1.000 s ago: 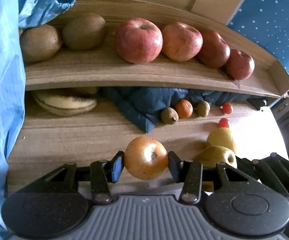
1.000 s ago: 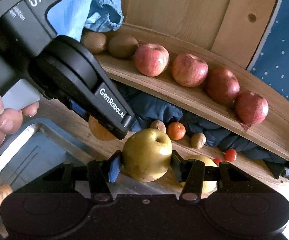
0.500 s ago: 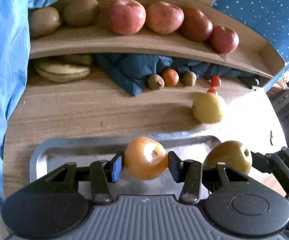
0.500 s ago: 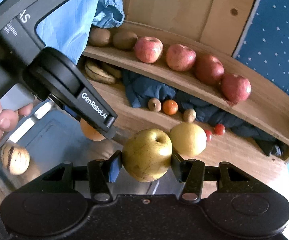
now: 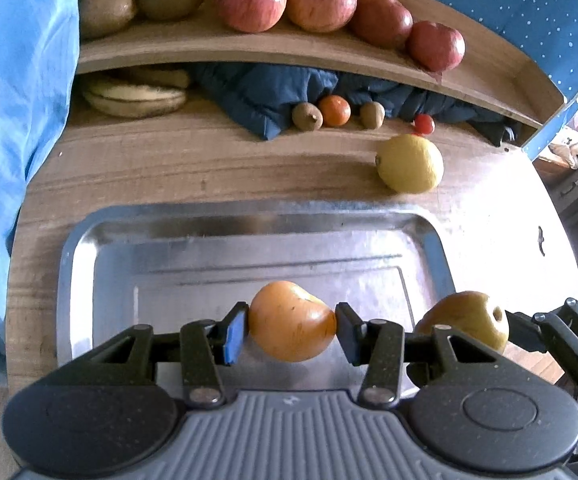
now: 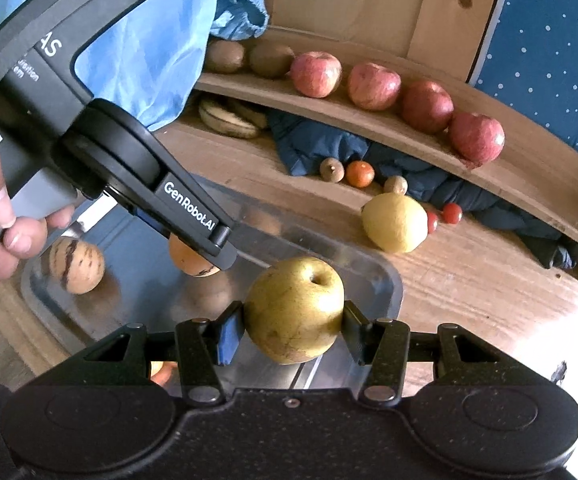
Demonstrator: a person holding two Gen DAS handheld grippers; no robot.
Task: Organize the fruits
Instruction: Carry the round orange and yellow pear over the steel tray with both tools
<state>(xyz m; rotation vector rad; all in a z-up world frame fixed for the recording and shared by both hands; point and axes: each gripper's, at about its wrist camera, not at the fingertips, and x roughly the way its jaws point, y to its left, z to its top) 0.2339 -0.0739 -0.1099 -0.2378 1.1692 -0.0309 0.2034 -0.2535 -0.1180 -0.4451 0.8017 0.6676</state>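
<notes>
A smooth, glossy orange persimmon (image 5: 292,322) is clamped between the blue-padded fingers of the left gripper (image 5: 291,329), held above the middle of a shiny rectangular metal tray (image 5: 77,256); a speckled, yellow-green russet pear (image 6: 293,309) with a dimpled top is pinched in the right gripper (image 6: 293,332) over the tray's right edge; a striped tan pepino melon (image 6: 76,265) is seen on the tray's left side; a yellow lemon (image 5: 410,163) lies on the grained wooden table (image 5: 193,168) just beyond the tray's far right corner.

Daylight floods from the right, blowing out the wooden tabletop (image 5: 501,240) (pure white there); the shiny steel tray (image 5: 249,240) glares; fisheye edges bend.
</notes>
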